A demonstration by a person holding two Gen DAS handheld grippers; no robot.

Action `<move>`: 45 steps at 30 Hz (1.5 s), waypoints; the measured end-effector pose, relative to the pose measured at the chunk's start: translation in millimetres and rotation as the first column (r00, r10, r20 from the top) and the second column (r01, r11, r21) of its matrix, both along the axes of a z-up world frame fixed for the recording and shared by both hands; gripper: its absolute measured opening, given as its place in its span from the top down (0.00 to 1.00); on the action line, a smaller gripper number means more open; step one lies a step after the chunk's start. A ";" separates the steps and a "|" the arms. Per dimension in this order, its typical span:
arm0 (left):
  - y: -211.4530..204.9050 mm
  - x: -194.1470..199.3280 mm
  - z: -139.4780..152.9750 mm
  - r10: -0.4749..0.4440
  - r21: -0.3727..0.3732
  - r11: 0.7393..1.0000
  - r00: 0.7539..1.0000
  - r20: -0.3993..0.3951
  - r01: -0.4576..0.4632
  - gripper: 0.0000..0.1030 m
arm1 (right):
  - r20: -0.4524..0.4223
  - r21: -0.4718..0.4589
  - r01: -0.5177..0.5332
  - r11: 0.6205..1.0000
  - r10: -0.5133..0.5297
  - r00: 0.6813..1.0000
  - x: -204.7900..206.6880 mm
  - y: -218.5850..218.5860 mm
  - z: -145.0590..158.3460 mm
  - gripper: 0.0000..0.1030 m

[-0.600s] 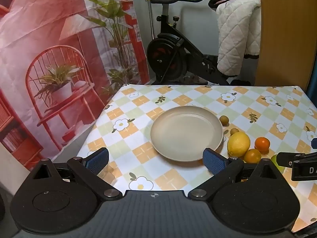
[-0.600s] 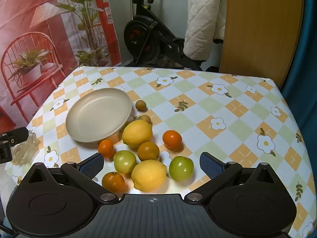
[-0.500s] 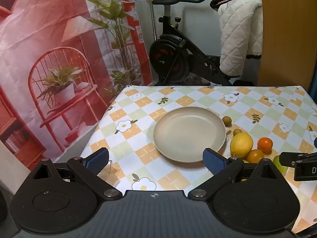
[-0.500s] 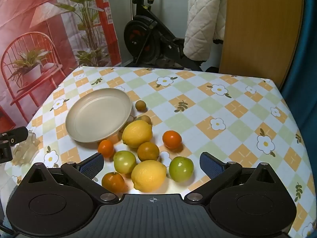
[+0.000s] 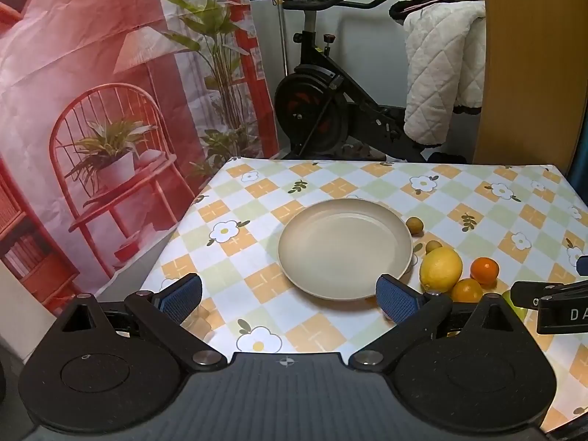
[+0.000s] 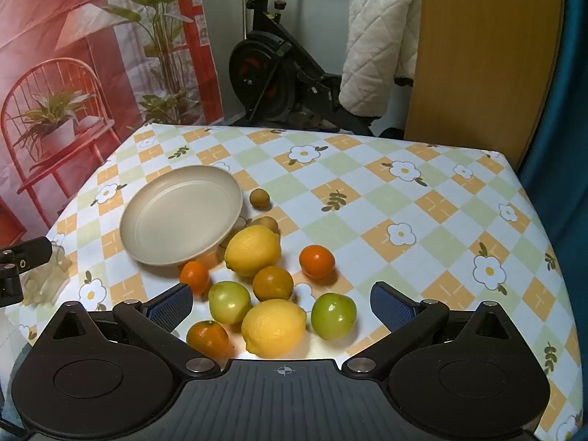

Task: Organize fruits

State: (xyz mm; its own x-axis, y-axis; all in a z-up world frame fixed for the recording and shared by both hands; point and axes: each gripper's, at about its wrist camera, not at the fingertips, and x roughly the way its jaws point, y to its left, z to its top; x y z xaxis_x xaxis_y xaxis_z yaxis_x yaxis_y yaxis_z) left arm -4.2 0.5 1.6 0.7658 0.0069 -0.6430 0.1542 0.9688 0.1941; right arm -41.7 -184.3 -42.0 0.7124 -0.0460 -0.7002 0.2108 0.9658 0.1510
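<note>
- One surface [image 6: 367, 220], covered by a checked cloth of orange, green and white squares with daisies, fills the middle of both views; its far edge runs across mid-frame.
- One red printed backdrop [image 5: 92, 110], showing a chair and potted plants, takes up the left side of each view.
- One wooden panel [image 6: 477, 55] stands at upper right, behind the surface's far right corner.
- One black exercise bike [image 6: 272, 70] stands at top centre, with one white quilted blanket [image 6: 378, 47] draped just to its right.
- One beige plate [image 6: 180, 213] sits left of centre in the right wrist view, with nothing on it.
- Two grippers: the left gripper [image 5: 290, 297] hangs over the near edge with its jaws spread wide and nothing between them; the right gripper [image 6: 281, 305] is likewise released, jaws wide apart above the fruit, touching none.
- Two lemons: the far lemon [image 6: 253, 250] just beside the plate's near right rim, the near lemon [image 6: 273, 327] at lower centre.
- Two green fruits: left one [image 6: 229, 301], right one [image 6: 333, 315], flanking the near lemon.
- Four oranges [image 6: 272, 283], clustered around the lemons at lower centre.
- Two small brown fruits [image 6: 260, 198], right of the plate; the nearer one is partly hidden behind the far lemon.
- One clear crinkled wrapper [image 6: 47, 275] lies at the left edge.
</note>
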 end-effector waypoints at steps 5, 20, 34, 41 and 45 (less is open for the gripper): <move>-1.6 -1.4 0.1 0.000 0.001 1.000 1.000 0.004 0.000 0.01 | 0.001 0.000 -0.002 1.000 0.002 1.000 -0.3 0.6 0.2 0.00; -2.0 -1.2 -0.2 0.000 0.002 1.000 1.000 0.005 0.000 0.01 | 0.005 -0.006 -0.005 1.000 0.005 1.000 -0.8 0.8 3.2 0.00; -1.2 -2.7 0.5 -0.001 0.003 1.000 1.000 0.009 0.001 0.01 | 0.010 -0.009 -0.006 1.000 0.006 1.000 0.0 0.3 5.9 0.00; -1.6 -2.5 0.8 -0.001 0.003 1.000 1.000 0.009 0.001 0.01 | 0.011 -0.009 -0.006 1.000 0.006 1.000 -0.2 0.5 5.9 0.00; -1.6 -2.7 0.8 0.000 0.003 1.000 1.000 0.008 0.000 0.01 | 0.012 -0.010 -0.006 1.000 0.006 1.000 -0.4 0.6 6.1 0.00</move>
